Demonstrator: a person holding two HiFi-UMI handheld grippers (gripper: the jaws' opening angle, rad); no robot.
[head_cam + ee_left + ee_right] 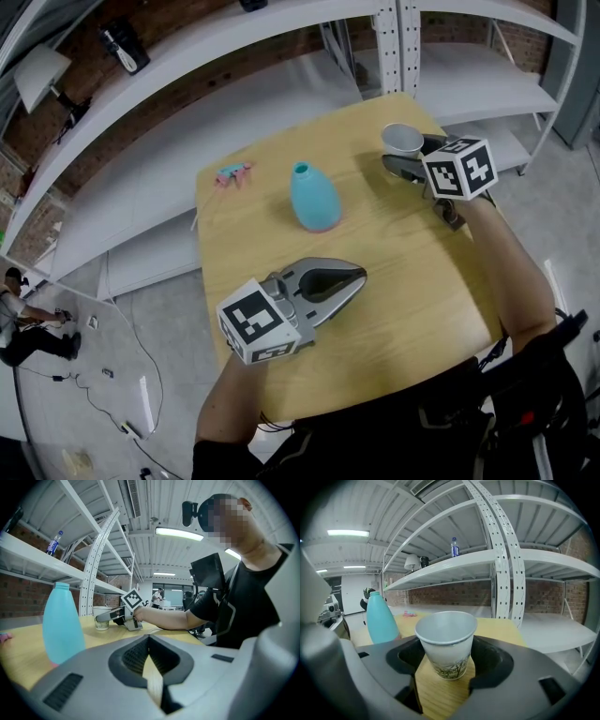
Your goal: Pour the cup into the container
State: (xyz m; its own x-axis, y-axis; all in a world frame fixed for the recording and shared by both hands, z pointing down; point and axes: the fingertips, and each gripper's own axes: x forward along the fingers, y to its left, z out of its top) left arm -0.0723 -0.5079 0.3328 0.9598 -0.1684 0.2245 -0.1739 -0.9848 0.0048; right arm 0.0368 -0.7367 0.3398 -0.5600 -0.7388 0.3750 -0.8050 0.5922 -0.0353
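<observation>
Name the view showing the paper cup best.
Right gripper view: the paper cup stands large between the open tongs. Head view shows it small from above; left gripper view, tiny, partly behind the right gripper.

You can pass over the bare near right of the light wooden tabletop (422,281). A turquoise plastic bottle-shaped container (314,199) stands upright mid-table; a white paper cup (401,139) occupies the far right, small pink clutter (232,174) the far left.
</observation>
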